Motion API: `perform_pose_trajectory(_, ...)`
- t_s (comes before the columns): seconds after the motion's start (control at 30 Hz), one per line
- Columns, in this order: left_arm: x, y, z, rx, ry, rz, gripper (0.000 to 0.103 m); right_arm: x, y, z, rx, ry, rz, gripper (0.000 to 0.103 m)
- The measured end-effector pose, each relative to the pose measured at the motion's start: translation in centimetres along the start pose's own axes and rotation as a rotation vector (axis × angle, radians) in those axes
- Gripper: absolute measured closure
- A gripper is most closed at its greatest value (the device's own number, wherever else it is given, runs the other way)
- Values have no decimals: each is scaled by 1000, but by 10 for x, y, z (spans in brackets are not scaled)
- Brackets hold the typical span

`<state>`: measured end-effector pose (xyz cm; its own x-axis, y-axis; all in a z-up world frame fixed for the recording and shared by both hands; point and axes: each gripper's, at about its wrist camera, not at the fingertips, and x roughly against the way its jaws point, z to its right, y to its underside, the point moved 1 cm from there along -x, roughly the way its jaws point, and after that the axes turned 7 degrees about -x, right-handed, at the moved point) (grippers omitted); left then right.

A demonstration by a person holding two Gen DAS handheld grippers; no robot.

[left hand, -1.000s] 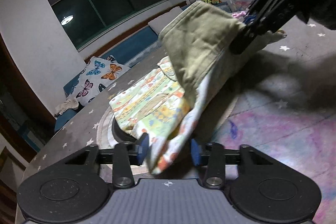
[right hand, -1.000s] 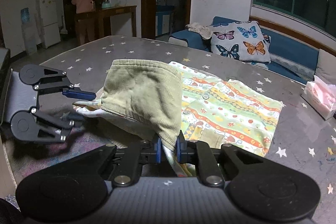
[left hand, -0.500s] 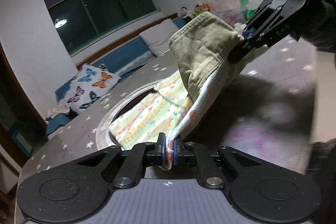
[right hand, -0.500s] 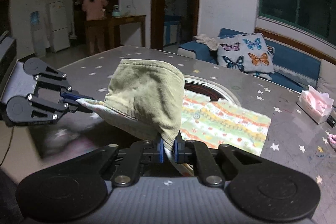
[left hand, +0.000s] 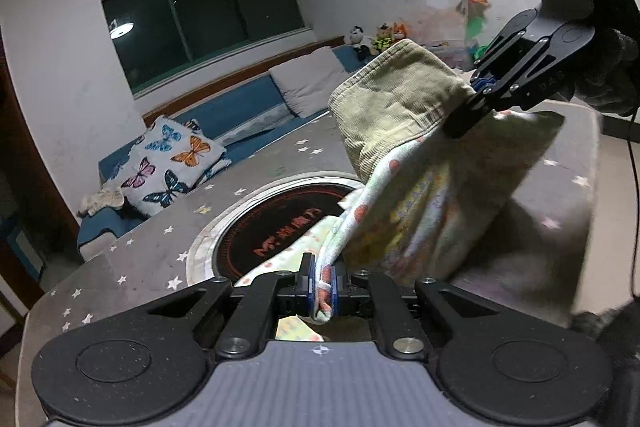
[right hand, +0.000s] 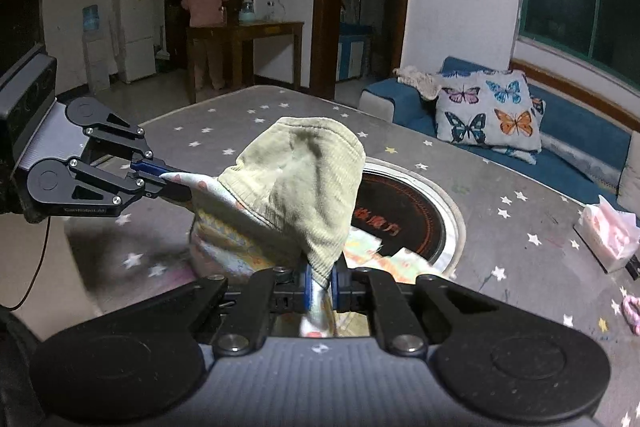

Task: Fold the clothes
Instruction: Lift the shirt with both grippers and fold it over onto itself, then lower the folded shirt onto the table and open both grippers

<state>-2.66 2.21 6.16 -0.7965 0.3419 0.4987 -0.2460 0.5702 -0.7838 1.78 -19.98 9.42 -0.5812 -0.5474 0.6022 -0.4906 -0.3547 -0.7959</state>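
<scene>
Garment hangs pinched between left hand-held gripper and right hand-held gripper

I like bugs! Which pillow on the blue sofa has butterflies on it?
The butterfly pillow at the sofa's left end in the left view; the plain grey pillow further right has none.

White walls, a dark window above a blue sofa bearing a butterfly cushion.

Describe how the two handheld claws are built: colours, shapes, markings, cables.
Both claws, left and right, are black linkage arms with silver pivot bolts, blue pads, round black side discs and a grey ribbed body. The left shows small white lettering and a thin dark cable.
</scene>
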Motion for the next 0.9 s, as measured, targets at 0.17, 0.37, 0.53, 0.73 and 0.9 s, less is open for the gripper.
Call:
perform_pose_trajectory(0.17,-45,0,-27,48,-3,-50,95,-45,-25,31,-28,-1,-64,95)
perform_pose_trajectory(0.37,-110,9,-52,134,16,-155,95,-106,-25,67,-110,17,-129,94)
perform_pose_trajectory(0.53,-146,23,-60,213,11,-229,94,-139,-10,92,-189,84,-126,85)
perform_pose_trajectory(0.73,-154,29,-60,258,-14,-240,91,-114,13,109,-252,200,-43,75)
perform_pose_trajectory(0.9,-159,27,-61,269,-34,-250,91,-91,41,109,-310,243,-19,75)
